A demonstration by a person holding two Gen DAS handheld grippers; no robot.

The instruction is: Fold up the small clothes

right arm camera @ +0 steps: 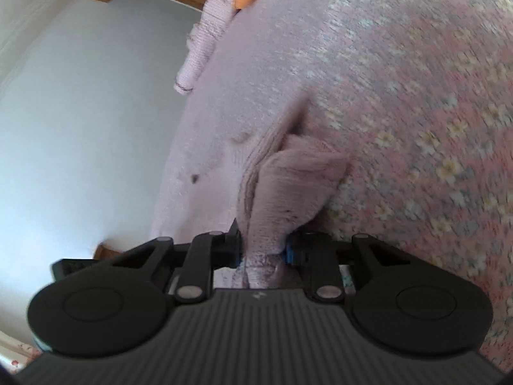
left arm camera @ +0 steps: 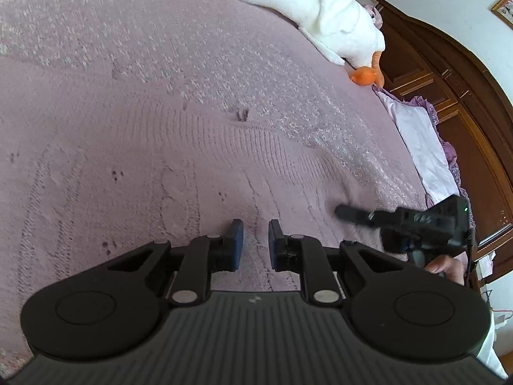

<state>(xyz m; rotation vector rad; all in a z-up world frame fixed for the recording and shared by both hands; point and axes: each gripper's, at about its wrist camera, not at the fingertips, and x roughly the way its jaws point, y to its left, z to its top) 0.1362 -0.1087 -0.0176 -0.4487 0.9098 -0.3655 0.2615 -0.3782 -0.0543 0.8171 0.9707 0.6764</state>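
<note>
Your left gripper's (left arm camera: 255,235) fingers (left arm camera: 237,231) stood spread with nothing between them, hovering just above the sweater (left arm camera: 160,173), which lay flat on the bed (left arm camera: 96,32) near its front edge. Your right gripper (right arm camera: 263,245) had its fingers (right arm camera: 233,240) pinched on a gathered fold of that same pink knit, at the sweater's right side toward the bed's right edge; the left view showed it low against the cloth there, with your hand (left arm camera: 444,266) behind it.

The step looked like carrying that right side over to the middle. To have done it well, you needed the free gripper set down on the body of the sweater near the intended crease, so the knit would not slide across the bedspread as you pulled. The pinch was bunched rather than clean, so a low, slow carry would have let the fold open out instead of dragging a lump. The knit looked soft and stretchy; lifting high risked pulling the whole garment askew. The goose (left arm camera: 320,16) lay well apart at the far right corner, out of your way.
</note>
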